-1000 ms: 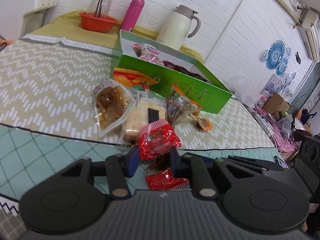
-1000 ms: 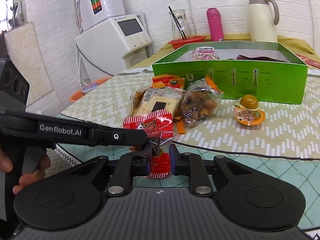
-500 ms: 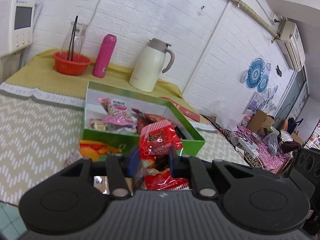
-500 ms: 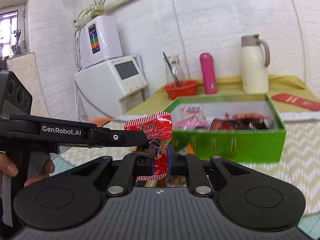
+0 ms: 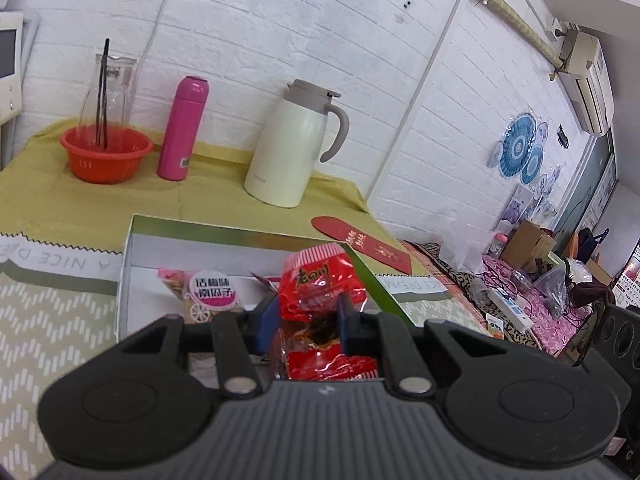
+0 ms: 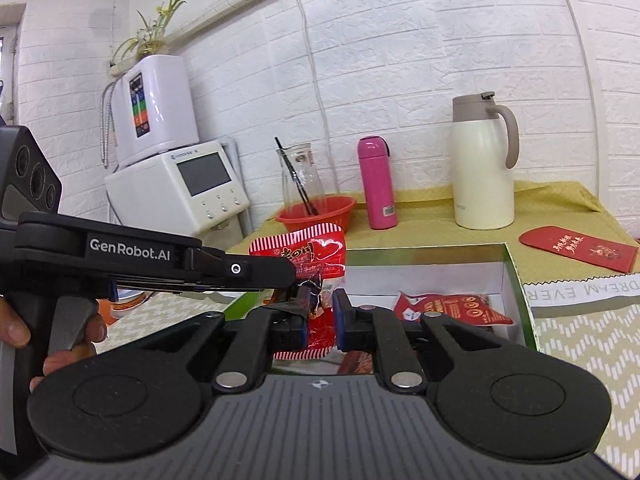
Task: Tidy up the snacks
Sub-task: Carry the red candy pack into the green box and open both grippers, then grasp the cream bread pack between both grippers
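Left wrist view: left tongs [image 5: 308,320] pinch a red snack packet [image 5: 320,292], its long axis upright at frame centre; right tongs [image 6: 322,316] have just closed tighter on its lower half. Beyond and below lies the green box [image 6: 516,280], open-topped, room free at its middle.

The room was bright, with soft, even light and only faint shadows. The white brick wall [image 5: 280,20] looked a bit washed out. Shiny glare sat on the red snack packet [image 5: 320,284]. Both pictures were bent round like a fishbowl, with straight lines curving near the edges and dark corners. Far things on the right looked blurry.
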`<state>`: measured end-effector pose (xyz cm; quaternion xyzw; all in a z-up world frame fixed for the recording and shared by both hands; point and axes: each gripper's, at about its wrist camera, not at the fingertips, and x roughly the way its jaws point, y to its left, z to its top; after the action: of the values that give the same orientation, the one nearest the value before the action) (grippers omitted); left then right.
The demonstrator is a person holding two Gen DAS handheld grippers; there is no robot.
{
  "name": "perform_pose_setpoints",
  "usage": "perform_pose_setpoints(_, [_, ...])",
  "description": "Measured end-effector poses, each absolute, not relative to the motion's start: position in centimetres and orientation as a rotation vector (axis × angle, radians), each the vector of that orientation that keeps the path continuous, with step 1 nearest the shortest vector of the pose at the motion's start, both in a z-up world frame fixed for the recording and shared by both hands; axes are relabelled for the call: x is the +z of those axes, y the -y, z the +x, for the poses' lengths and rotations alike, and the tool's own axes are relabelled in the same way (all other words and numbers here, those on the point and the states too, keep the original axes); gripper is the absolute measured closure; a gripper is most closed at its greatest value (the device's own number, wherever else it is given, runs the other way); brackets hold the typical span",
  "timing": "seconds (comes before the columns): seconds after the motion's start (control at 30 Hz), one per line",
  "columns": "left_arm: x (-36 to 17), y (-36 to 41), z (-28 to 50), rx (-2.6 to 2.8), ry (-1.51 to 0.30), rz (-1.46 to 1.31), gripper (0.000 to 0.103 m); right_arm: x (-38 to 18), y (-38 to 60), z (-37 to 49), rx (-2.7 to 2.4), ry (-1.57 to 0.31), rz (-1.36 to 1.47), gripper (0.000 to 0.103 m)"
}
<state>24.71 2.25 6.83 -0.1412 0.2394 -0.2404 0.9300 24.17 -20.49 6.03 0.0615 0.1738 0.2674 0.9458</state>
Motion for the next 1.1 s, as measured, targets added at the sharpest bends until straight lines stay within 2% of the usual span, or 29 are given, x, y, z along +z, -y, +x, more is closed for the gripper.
perform_pose_setpoints(0.23, [4.4,-1.8,28.4,-0.48,-0.554,-0.28,0.091,3.8,20.6,27.1,0.529,-0.397,0.111,0.079])
perform_pose_setpoints(0.3, [3.6,-1.9,29.2,-0.479,-0.576,-0.285,0.09,3.1,20.4,27.7,0.52,-0.415,0.095,0.074])
perform_pose_setpoints(0.37, [3.1,-2.1,29.6,-0.464,-0.595,-0.288,0.075,2.5,20.0,28.0,0.496,-0.419,0.055,0.067])
perform_pose_setpoints(0.4, [2.9,-2.2,29.6,-0.441,-0.592,-0.292,0.039,2.3,19.9,27.8,0.483,-0.406,0.025,0.056])
perform_pose_setpoints(0.43, [2.9,-2.5,29.3,-0.408,-0.568,-0.307,0.018,2.3,19.7,27.6,0.474,-0.392,-0.004,0.047])
perform_pose_setpoints(0.5, [3.2,-2.9,28.4,-0.363,-0.489,-0.317,0.015,2.3,19.6,27.2,0.465,-0.367,-0.044,0.003])
perform_pose_setpoints(0.53, [3.5,-2.9,28.2,-0.364,-0.474,-0.299,0.015,2.3,19.6,27.0,0.464,-0.356,-0.05,0.0])
perform_pose_setpoints(0.83, [4.7,-3.1,26.4,-0.348,-0.494,-0.281,0.015,2.9,19.3,26.1,0.473,-0.37,-0.042,0.0])
perform_pose_setpoints(1.1, [7.7,-4.3,21.1,-0.329,-0.469,-0.314,0.015,5.7,19.9,22.5,0.497,-0.32,0.0,0.0])
